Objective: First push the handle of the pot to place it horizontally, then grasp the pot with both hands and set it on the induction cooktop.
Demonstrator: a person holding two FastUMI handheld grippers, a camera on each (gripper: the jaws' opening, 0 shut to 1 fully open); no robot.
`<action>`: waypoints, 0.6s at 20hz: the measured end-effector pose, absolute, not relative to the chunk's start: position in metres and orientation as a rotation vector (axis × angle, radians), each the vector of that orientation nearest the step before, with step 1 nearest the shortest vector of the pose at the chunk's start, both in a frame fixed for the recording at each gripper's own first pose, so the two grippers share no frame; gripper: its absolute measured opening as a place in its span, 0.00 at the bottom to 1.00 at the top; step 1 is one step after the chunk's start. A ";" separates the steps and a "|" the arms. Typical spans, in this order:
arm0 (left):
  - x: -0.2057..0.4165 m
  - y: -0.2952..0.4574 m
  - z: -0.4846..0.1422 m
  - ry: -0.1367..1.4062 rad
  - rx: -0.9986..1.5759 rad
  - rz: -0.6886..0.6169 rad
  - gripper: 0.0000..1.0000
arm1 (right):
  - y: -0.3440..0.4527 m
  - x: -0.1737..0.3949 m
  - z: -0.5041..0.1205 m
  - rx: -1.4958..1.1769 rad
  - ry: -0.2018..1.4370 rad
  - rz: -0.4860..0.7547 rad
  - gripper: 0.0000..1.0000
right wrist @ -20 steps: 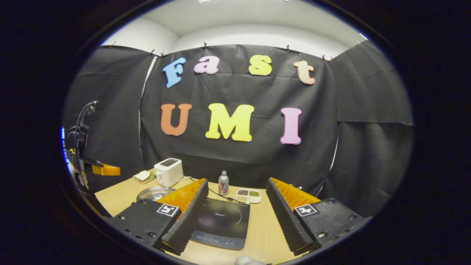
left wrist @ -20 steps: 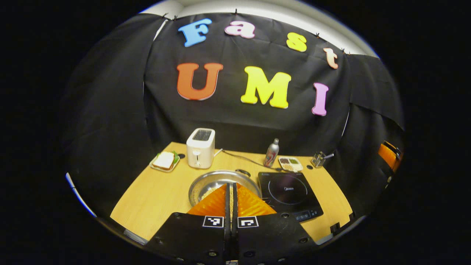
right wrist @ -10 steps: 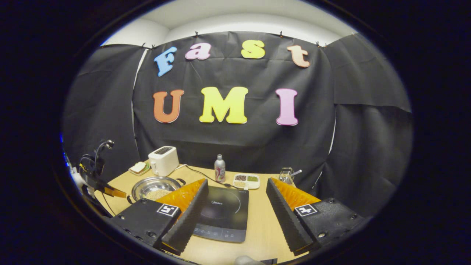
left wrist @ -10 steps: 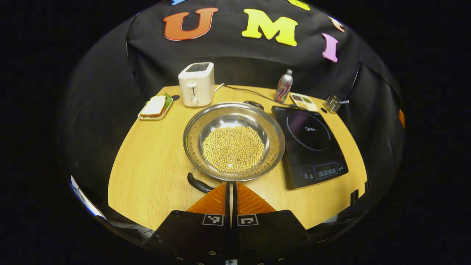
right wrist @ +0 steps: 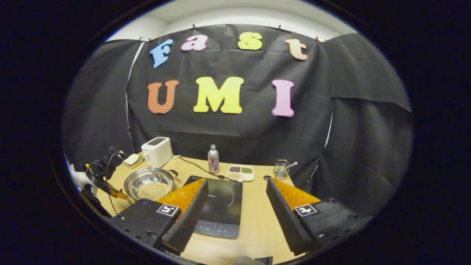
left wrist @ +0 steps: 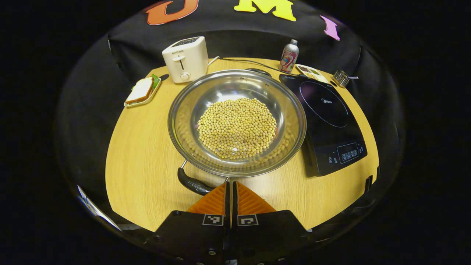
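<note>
Tabletop (left wrist: 147, 147) bears one pot (left wrist: 290, 110); one cooktop (left wrist: 331, 121).

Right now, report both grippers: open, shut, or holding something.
Left gripper: shut, holding nothing, tips by the pot handle.
Right gripper: open, empty, above the cooktop.

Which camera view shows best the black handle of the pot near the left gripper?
The left gripper view: the near handle lies large and sharp below the pot, just ahead of the left gripper. In the right gripper view the pot is small; that handle cannot be made out.
</note>
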State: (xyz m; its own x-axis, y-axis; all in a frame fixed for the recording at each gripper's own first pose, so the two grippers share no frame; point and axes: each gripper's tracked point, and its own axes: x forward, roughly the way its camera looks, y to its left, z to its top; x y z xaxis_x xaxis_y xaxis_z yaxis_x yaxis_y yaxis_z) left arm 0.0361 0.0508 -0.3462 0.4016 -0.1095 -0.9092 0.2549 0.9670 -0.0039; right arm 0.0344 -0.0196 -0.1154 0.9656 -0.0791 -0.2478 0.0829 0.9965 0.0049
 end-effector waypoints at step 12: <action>0.044 0.065 -0.358 1.180 0.175 -0.211 0.00 | -0.022 0.033 -0.131 0.023 0.282 -0.083 1.00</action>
